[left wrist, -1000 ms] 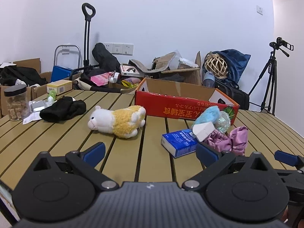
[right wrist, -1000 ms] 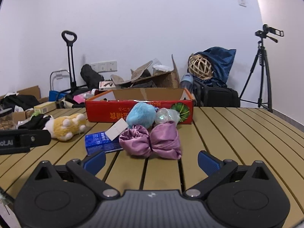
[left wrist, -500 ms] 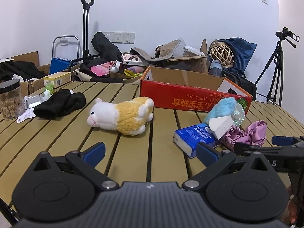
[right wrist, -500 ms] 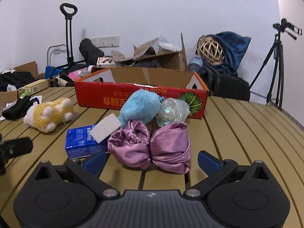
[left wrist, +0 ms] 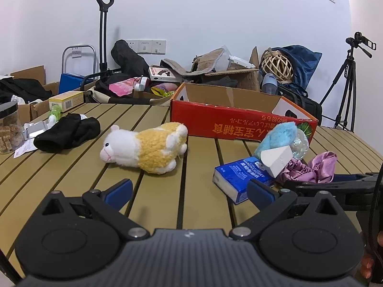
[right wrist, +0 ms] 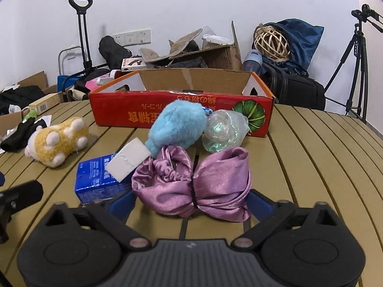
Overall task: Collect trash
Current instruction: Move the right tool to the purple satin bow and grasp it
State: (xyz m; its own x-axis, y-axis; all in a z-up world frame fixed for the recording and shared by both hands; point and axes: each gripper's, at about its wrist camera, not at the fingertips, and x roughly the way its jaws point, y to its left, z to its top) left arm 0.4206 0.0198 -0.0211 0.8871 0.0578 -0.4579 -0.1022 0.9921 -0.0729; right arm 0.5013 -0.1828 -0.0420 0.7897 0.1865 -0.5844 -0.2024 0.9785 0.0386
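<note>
Two blue-padded fingers of the left gripper stand wide apart in the left wrist view, with only bare slats of the wooden table between them. Beyond them a yellow and white plush toy lies on its side, near the red cardboard box. To the right a blue tissue pack lies under a white block, with a blue fluffy thing behind. The right gripper shows as a dark bar at the right edge, beside the purple satin cloth.

In the right wrist view the right gripper has its jaws closing, and the purple satin cloth lies between its fingertips (the pads sit just beside the cloth, not yet pressing it). Behind it rest the blue fluffy thing and a crumpled clear wrapper, both against the red cardboard box.
</note>
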